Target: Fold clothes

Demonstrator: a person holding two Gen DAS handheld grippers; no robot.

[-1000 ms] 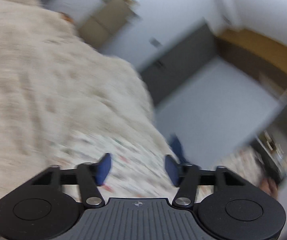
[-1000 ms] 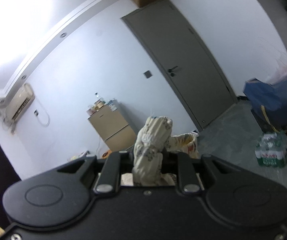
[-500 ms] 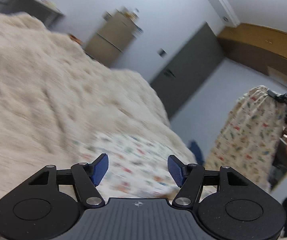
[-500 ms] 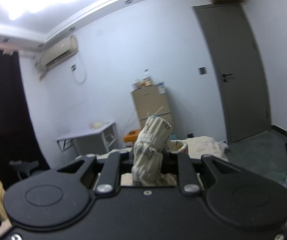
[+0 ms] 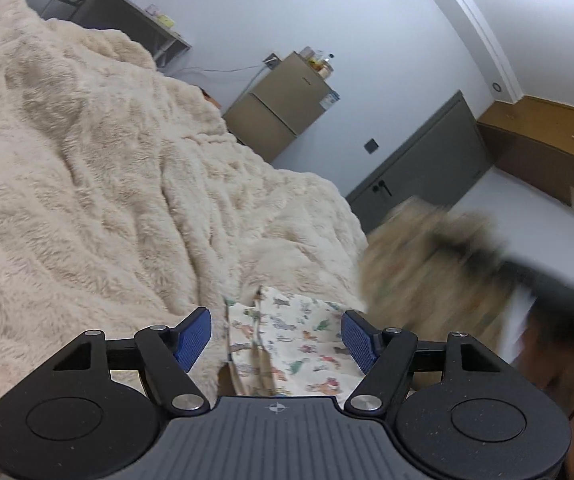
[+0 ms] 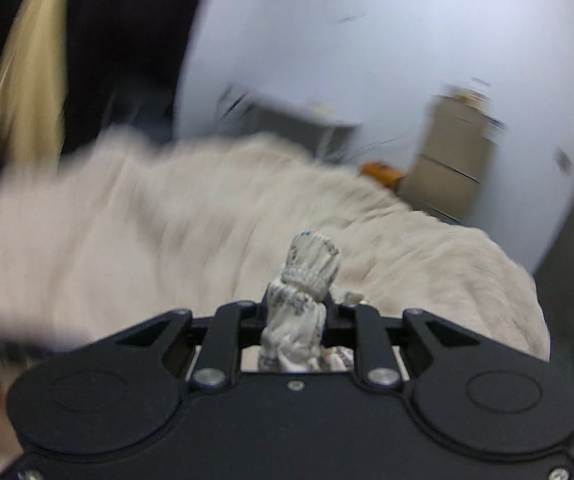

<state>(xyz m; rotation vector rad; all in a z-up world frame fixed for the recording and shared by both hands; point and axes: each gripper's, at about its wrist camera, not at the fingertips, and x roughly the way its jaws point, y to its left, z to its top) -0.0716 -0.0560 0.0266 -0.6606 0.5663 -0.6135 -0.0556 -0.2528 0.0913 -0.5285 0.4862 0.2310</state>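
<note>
Now left tool (image 5: pixel 275 340) lower, gaping over cream cartoon-print garment (image 5: pixel 303 344) on fluffy beige bed blanket (image 5: pixel 87 168), nothing pinched; right tool (image 6: pixel 297 320) clamped on bunched hem (swinging down fast): free corner grab likely next.

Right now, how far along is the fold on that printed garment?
Early. Done: nothing looks folded yet; one end of the dinosaur-print garment lies rumpled on the fluffy cream blanket. In hand: the right gripper is shut on a bunched end of the fabric. The left gripper is open, pads either side of the cloth, not gripping. Left: grab the second end, spread it flat, make the folds.
</note>
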